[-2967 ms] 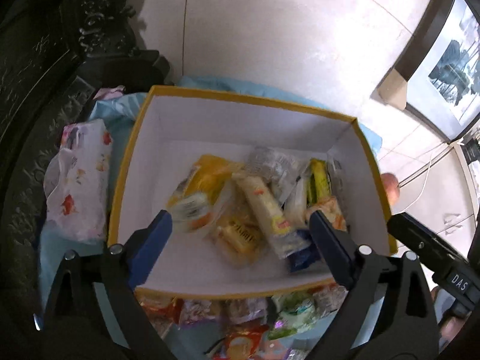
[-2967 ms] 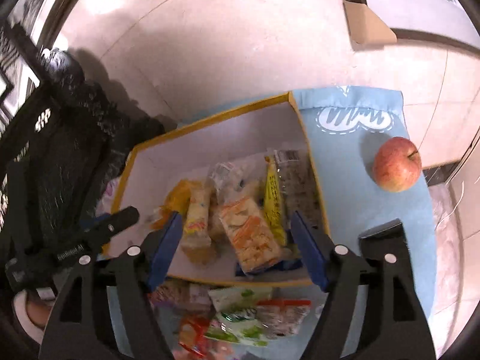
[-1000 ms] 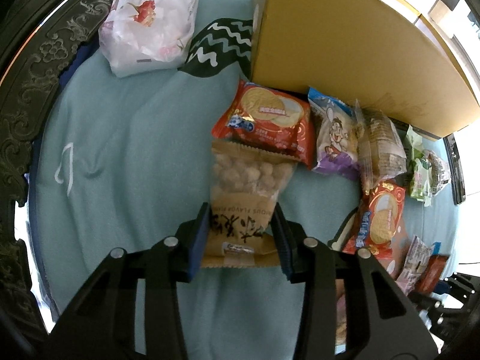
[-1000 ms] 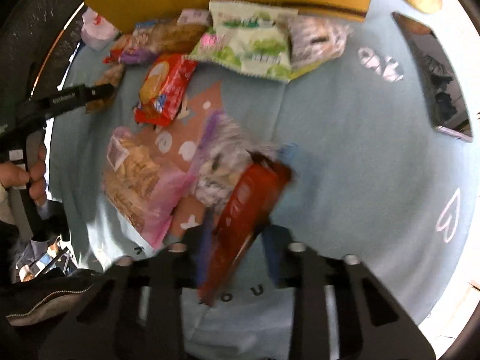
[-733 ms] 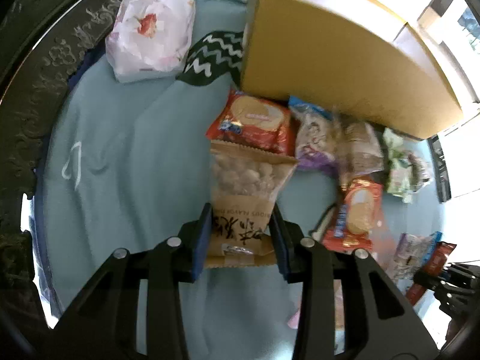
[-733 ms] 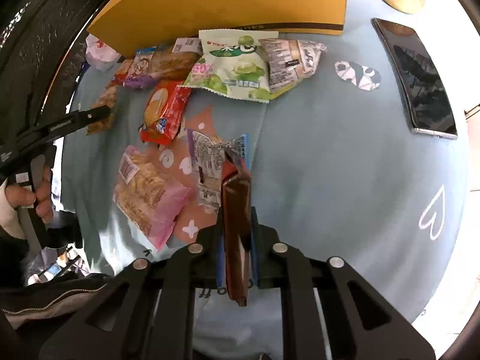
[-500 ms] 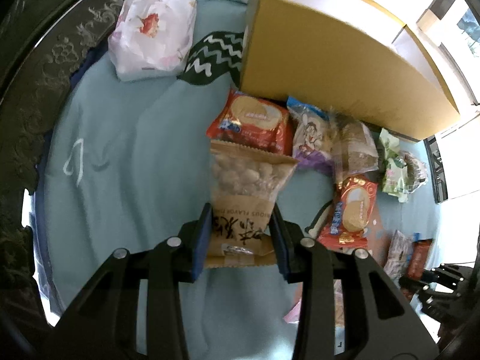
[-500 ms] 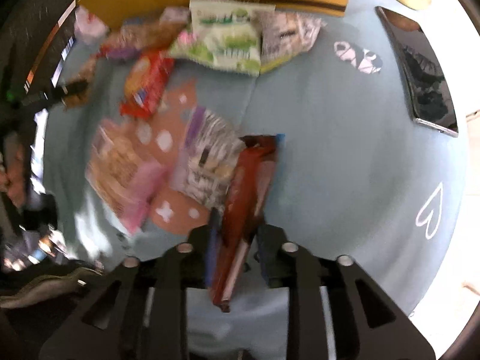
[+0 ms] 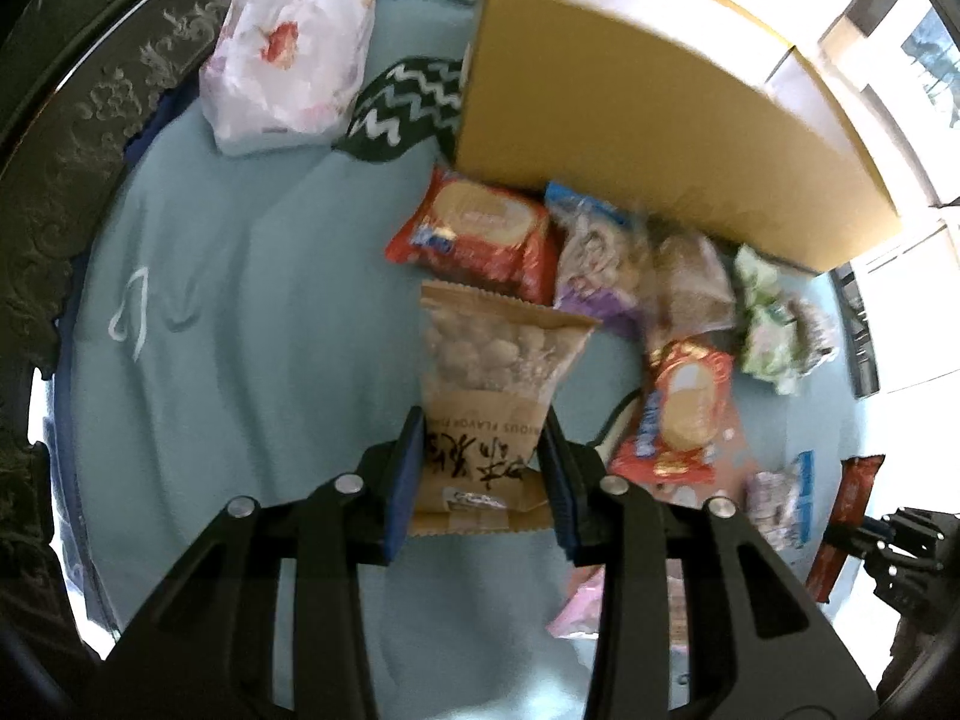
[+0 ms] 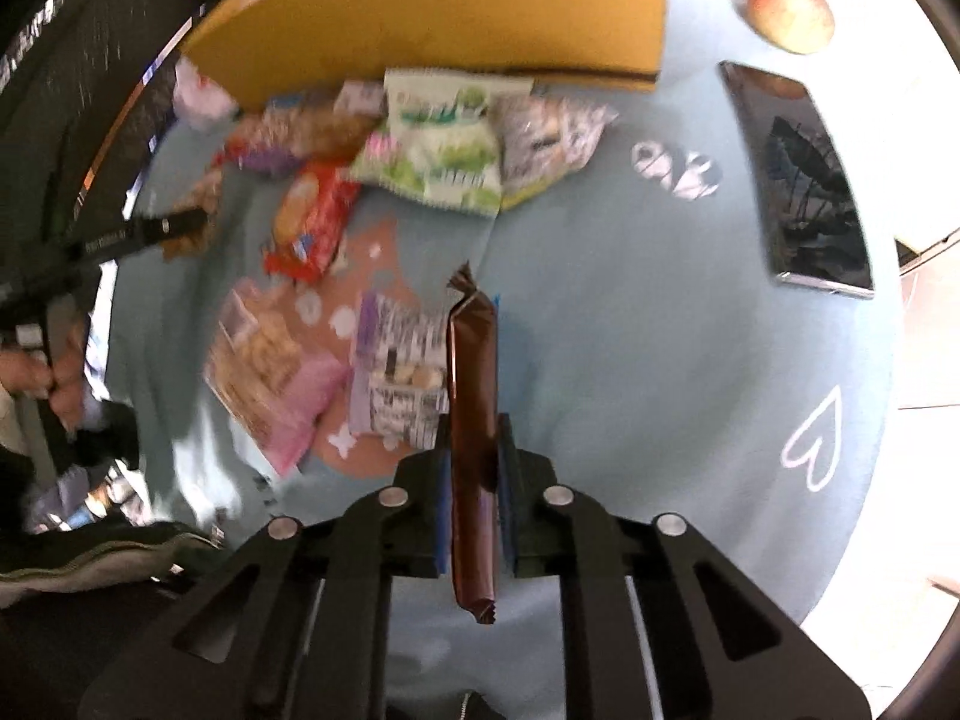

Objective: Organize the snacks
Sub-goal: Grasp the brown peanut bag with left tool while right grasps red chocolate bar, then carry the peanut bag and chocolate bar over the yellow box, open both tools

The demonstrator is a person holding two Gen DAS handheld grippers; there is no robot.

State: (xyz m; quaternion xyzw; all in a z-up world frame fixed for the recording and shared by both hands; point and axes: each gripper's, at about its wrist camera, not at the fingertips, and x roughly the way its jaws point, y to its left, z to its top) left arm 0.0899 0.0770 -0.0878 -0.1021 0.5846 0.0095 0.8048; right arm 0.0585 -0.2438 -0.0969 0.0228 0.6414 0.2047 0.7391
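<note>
Both my tongs have come away from the yellow box (image 9: 648, 120) and each now carries a packet – so two more snacks are ready to go in. My left tongs (image 9: 483, 480) clamp the lower end of the brown nut bag (image 9: 492, 372), which juts forward above the blue-clothed desk (image 9: 240, 312). My right tongs (image 10: 474, 498) have just clenched the dark red bar (image 10: 473, 396) (edge-on, lifted clear of the other packets).
</note>
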